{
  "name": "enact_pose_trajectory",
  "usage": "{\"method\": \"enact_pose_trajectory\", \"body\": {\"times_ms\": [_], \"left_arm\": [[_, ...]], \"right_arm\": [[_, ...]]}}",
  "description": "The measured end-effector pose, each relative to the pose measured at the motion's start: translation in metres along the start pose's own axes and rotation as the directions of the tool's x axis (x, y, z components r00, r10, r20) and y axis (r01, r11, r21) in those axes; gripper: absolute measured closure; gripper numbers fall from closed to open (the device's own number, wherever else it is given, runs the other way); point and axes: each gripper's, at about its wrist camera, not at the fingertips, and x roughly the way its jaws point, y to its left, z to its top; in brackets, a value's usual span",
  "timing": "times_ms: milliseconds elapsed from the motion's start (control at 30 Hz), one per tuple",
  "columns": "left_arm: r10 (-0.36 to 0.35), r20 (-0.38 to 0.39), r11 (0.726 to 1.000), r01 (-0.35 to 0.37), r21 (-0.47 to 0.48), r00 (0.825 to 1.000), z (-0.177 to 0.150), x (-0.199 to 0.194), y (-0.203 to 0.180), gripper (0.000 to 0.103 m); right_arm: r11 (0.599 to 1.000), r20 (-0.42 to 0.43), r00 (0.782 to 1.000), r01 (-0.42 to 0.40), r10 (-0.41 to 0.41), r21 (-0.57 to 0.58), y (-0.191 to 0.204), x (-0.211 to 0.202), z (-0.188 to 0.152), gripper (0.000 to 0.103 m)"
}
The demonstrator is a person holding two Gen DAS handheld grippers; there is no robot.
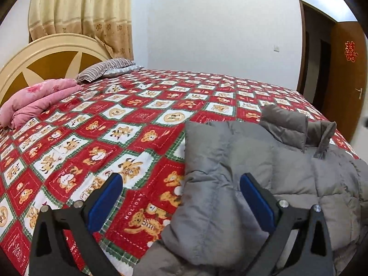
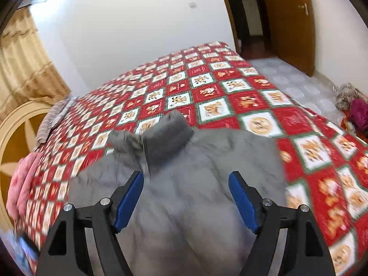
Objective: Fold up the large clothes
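Note:
A grey puffer jacket (image 1: 264,172) lies on the bed with its collar toward the far side and one side folded in over the body. My left gripper (image 1: 181,184) is open and empty above the jacket's left edge, with the folded sleeve between its blue pads. In the right wrist view the jacket (image 2: 184,184) fills the near centre, collar (image 2: 168,135) standing up. My right gripper (image 2: 186,179) is open and empty above the jacket's body. This view is motion-blurred.
The bed carries a red patchwork teddy-bear cover (image 1: 138,119). A folded pink quilt (image 1: 34,101) and a striped pillow (image 1: 105,69) lie by the headboard (image 1: 46,55). A brown door (image 2: 287,23) stands open beyond. Clothes (image 2: 354,108) lie on the floor at right.

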Motion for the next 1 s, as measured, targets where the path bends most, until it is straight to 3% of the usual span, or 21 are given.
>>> {"method": "enact_pose_trajectory", "body": {"times_ms": [200,367,400,433,467,633,733,833,1000], "left_arm": [[-0.026,-0.042,0.997,0.023,-0.069,0.999,-0.001,0.011,0.013,0.0],[-0.044,-0.084,0.993,0.034,-0.114,0.996,-0.003,0.021,0.02,0.0],[-0.046,-0.092,0.993,0.035,-0.117,0.995,-0.004,0.022,0.02,0.0],[-0.047,-0.094,0.992,0.036,-0.119,0.994,-0.004,0.023,0.02,0.0],[-0.049,-0.094,0.992,0.037,-0.119,0.994,-0.004,0.023,0.02,0.0],[-0.045,-0.086,0.994,0.035,-0.107,0.995,-0.004,0.022,0.019,0.0],[-0.065,-0.075,0.994,0.057,-0.097,0.995,-0.004,0.019,0.018,0.0],[-0.097,-0.047,0.995,0.095,-0.038,0.994,0.003,0.007,0.01,0.0],[-0.21,0.024,0.975,0.208,0.074,0.977,0.057,-0.02,-0.031,0.0]], "right_arm": [[0.997,-0.041,0.997,0.067,-0.068,-0.038,0.048,0.075,0.037,0.026],[0.989,-0.17,0.975,0.138,-0.146,-0.061,0.048,0.12,0.041,0.028],[0.987,-0.181,0.971,0.144,-0.154,-0.07,0.044,0.122,0.037,0.036],[0.986,-0.187,0.969,0.15,-0.162,-0.077,0.04,0.121,0.033,0.068],[0.985,-0.197,0.966,0.155,-0.168,-0.082,0.033,0.118,0.027,0.091],[0.989,-0.178,0.973,0.145,-0.149,-0.035,-0.005,0.1,-0.002,0.091],[0.993,-0.177,0.982,0.087,-0.072,0.076,-0.037,0.104,-0.023,0.091],[0.998,-0.066,0.998,0.019,-0.015,0.061,-0.047,0.104,-0.044,0.093],[0.999,-0.01,1.0,0.01,-0.009,0.046,-0.046,0.1,-0.052,0.093]]}}
